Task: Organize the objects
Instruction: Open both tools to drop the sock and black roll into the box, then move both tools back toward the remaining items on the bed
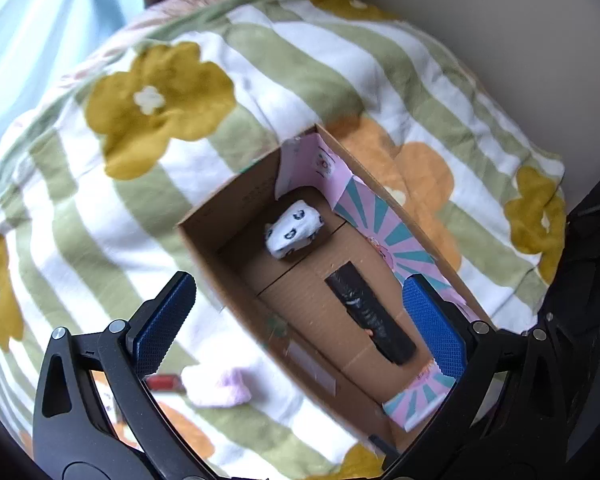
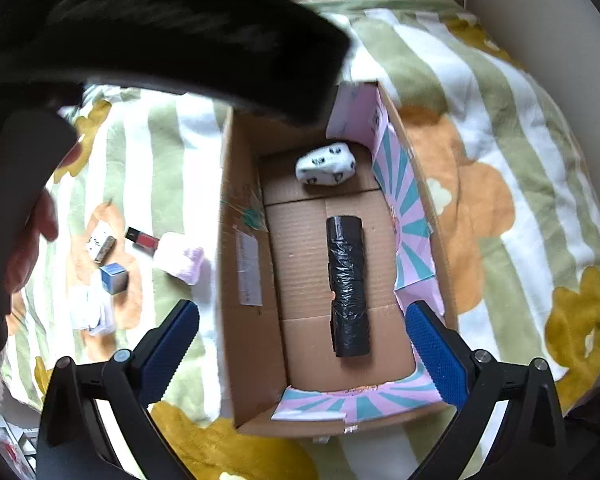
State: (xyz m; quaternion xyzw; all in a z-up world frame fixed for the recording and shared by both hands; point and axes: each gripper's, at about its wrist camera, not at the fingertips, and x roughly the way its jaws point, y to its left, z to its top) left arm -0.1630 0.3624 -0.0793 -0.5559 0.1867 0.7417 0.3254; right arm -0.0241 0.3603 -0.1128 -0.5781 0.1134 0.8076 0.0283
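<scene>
Cardboard box [image 2: 248, 264] on bed blanket [image 2: 500, 120], black roll [image 2: 347, 286] and white bundle [image 2: 325, 165] inside, left hand-held gripper [image 1: 300, 320] and right hand-held gripper [image 2: 302, 348] both spread wide, empty.

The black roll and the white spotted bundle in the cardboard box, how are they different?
The black roll is a long cylinder wrapped in crinkled glossy plastic; the white spotted bundle is short, rounded, soft-looking fabric with dark marks. The roll lies lengthwise mid-floor; the bundle sits at the far end near the pink liner. Both rest on the floor of the cardboard box, apart, ungripped.

Flowered green-striped blanket [image 1: 148, 184] on bed — beige wall [image 1: 480, 8], daylit curtain [image 1: 32, 40].
</scene>
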